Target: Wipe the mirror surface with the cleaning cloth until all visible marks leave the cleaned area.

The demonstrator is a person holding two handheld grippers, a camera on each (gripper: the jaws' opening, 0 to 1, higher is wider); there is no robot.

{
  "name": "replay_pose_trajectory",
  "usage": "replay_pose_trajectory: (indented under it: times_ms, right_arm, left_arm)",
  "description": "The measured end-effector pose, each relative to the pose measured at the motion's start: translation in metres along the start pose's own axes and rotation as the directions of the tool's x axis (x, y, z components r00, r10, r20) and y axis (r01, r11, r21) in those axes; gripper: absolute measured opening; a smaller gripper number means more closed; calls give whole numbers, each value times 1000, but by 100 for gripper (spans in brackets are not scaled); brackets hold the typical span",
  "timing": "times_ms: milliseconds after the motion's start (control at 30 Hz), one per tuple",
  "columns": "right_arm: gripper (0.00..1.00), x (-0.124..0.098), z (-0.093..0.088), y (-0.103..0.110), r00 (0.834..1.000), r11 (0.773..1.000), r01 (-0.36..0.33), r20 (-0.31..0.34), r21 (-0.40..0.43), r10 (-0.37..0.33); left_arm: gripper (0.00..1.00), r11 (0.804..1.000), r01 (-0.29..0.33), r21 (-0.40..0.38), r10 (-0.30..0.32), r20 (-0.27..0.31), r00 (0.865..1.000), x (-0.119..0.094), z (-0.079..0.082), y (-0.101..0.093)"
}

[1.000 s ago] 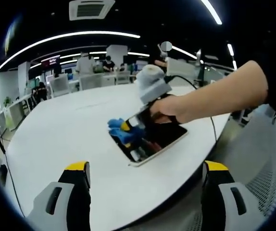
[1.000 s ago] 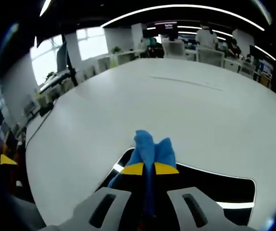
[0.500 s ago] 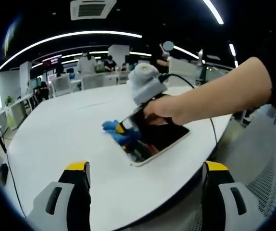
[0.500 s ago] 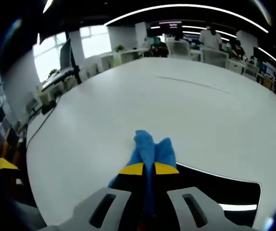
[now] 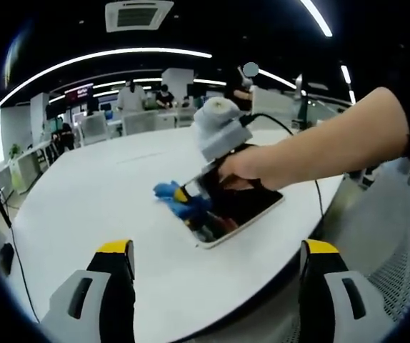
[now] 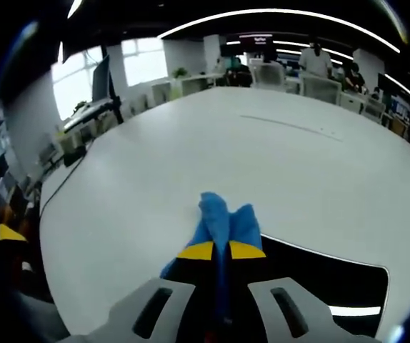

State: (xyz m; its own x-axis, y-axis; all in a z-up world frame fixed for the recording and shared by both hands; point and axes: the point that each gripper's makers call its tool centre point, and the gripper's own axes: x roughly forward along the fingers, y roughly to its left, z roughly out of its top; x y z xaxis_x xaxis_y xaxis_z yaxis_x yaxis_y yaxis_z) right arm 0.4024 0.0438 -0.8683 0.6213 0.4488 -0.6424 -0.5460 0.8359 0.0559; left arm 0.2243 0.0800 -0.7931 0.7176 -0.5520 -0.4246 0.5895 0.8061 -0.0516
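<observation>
Your right gripper (image 6: 221, 250) is clamped on the blue cloth (image 6: 223, 218), pressing it on the mirror (image 5: 244, 211)'s near-left end; left gripper (image 5: 216, 250) hangs released, well back from the mirror.

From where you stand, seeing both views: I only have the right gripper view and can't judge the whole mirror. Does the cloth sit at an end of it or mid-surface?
Observer: In the left gripper view the blue cloth sits at the mirror's far-left end, overhanging onto the white table.
Operator: Is the left gripper helping to hold the mirror?
Observer: No. The left gripper is open, well short of the mirror, near the table's edge.
Operator: What is holding my gripper?
Observer: A hand grips the right gripper, reaching in from the right.
</observation>
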Motion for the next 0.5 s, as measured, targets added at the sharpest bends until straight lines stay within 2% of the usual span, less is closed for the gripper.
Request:
replay_pose_trajectory:
  times_ms: [333,500]
  right_arm:
    - [0,-1,-7,3,1000,1000,-24,18,-4,24]
    - [0,-11,-12,11,999,999,-34,22,-9,34]
  left_arm:
    - [96,1000,-4,1,4,5,1000,-1,1,1]
    - [96,1000,-3,2,3,7,1000,0,1,1]
